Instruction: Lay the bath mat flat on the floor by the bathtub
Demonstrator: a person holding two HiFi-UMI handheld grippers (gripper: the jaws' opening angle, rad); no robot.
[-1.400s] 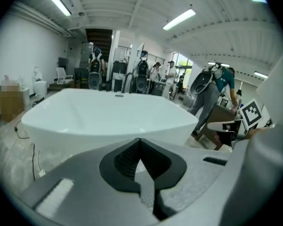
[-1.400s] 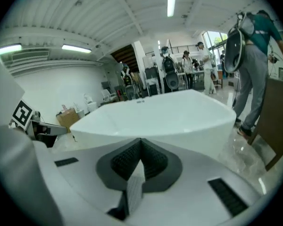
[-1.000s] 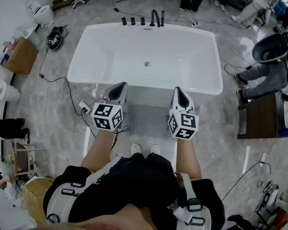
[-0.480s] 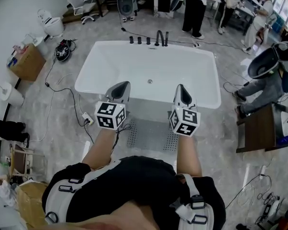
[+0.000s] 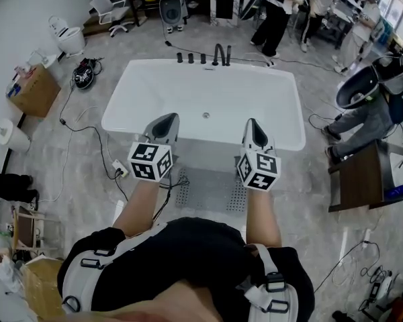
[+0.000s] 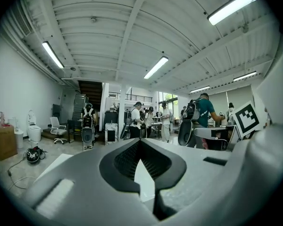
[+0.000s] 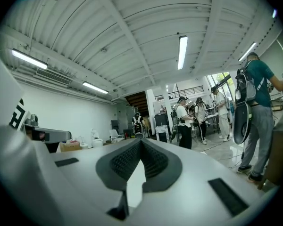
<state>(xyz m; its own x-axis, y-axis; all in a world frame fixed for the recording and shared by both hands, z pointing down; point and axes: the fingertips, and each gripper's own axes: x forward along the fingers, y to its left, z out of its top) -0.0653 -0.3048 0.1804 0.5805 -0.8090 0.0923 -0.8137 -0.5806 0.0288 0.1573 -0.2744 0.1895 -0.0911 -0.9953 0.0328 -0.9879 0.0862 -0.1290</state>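
Both tools are closed up tight with nothing in them. In the left gripper view the left tool [image 6: 140,144] has its dark pads pressed together at the tip, with only the white of the tub showing behind them. It's the same in the right gripper view: the right tool [image 7: 141,143] has its pads meeting and nothing caught between them.

From the head view, the left tool [image 5: 165,121] and the right tool [image 5: 253,125] are held side by side, well apart, over the near rim of the bathtub [image 5: 141,86] and pointing toward the far side. Both are up off the floor (the gripper views look out level across the room at people and ceiling lights).

The bath mat [image 5: 211,188] is grey with a dotted texture. It lies flat on the floor [image 5: 302,200] right against the near side of the tub, roughly centred between the two tools and just far of the person's body. Its left and right edges are partly hidden behind the forearms. Neither tool is touching it.

Other stuff around:
- A black faucet [image 5: 220,52] sits on the far rim.
- A cardboard box [image 5: 30,89] is off to the left.
- A white toilet [image 5: 67,39] is at far left.
- A cable [image 5: 70,123] trails across the floor to a power strip [image 5: 119,170] near the tub's left corner.
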